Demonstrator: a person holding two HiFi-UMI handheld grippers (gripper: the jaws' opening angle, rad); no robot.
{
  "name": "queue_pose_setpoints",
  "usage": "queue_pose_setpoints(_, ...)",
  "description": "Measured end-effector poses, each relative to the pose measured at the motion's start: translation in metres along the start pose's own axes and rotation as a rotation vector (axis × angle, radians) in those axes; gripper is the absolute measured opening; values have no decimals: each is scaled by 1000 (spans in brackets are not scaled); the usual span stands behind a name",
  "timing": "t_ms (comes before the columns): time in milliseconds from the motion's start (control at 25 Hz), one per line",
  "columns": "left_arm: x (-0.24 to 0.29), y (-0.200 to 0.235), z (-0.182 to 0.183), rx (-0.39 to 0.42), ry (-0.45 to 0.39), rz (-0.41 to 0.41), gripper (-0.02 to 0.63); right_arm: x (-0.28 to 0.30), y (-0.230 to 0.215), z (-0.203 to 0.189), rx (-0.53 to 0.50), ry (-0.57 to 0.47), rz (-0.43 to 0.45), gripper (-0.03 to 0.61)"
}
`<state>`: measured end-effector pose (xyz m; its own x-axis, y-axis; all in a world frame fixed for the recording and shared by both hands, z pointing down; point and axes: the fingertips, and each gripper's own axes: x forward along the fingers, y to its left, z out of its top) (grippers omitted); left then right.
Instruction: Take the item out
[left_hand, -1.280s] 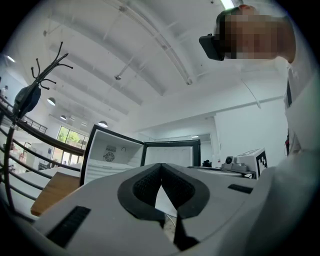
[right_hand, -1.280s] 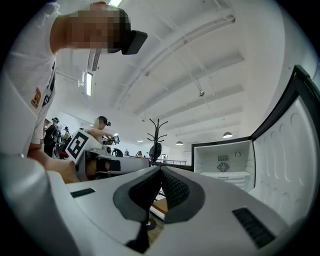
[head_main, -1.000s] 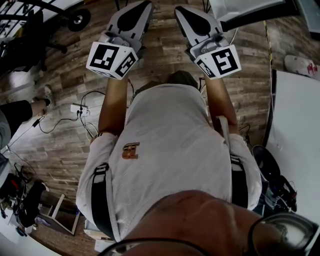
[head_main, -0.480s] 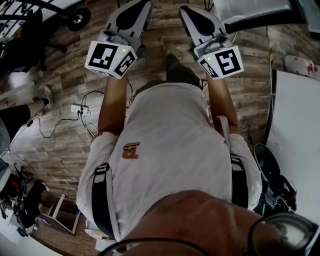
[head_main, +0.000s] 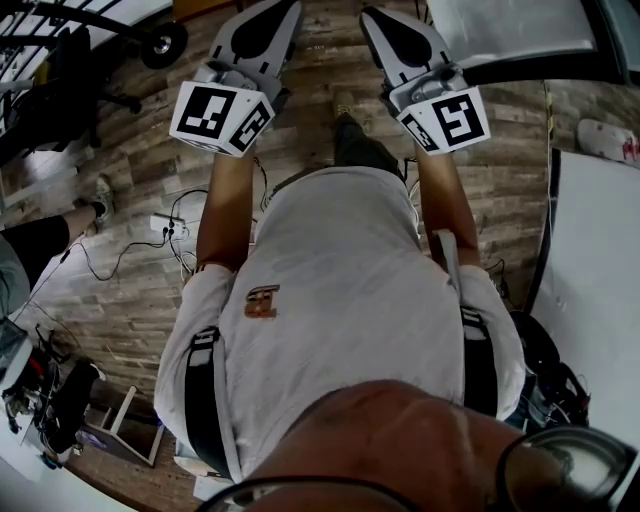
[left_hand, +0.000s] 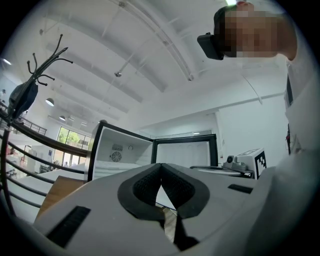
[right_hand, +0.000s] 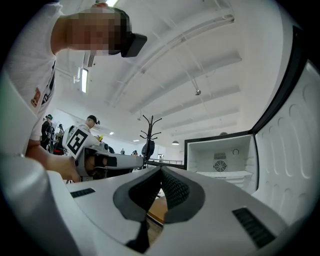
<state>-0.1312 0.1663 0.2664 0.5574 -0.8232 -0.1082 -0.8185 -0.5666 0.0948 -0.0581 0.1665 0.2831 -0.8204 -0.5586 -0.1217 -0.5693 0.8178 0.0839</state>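
Note:
A white fridge (left_hand: 122, 152) stands open ahead, its black-edged door swung aside; I see bare white shelves and a fan grille, and no item shows inside. In the right gripper view the same fridge (right_hand: 220, 160) is nearer, with its door (right_hand: 292, 130) close on the right. My left gripper (left_hand: 161, 165) is shut with nothing between its pads. My right gripper (right_hand: 161, 169) is likewise shut and empty. In the head view both are held out side by side, the left gripper (head_main: 288, 8) and the right gripper (head_main: 370, 14), above the wooden floor.
A white table (head_main: 600, 260) lies at the right. A power strip with cables (head_main: 165, 222) trails on the floor at the left, near another person's leg (head_main: 40, 235). A coat stand (left_hand: 30, 90) rises at the left. Other people stand far off (right_hand: 90, 122).
Both grippers and the person have moved forward over the floor, still shut. The white door panel at the upper right has come closer, and a foot has stepped out between the arms.

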Motion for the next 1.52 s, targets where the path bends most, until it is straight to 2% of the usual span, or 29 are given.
queue_pose_setpoints(320, 66, 55, -14, 28, 26, 23, 18, 55, -70, -19, -15, 2, 9, 33)
queue_pose_setpoints(760, 177, 119, -31, 7, 59, 63, 18, 118, -178, -40, -38, 32, 37, 34)
queue_pose_setpoints(1040, 226, 153, -45, 9, 69, 100, 18, 157, -223, -61, -63, 27, 59, 32)
queue_pose_setpoints(1200, 251, 162, -51, 18, 66, 121, 18, 169, -246, -60, -77, -35, 70, 34)
queue_pose_setpoints(1520, 290, 182, -61, 3, 63, 163, 18, 188, -286, -75, -42, -26, 77, 34)
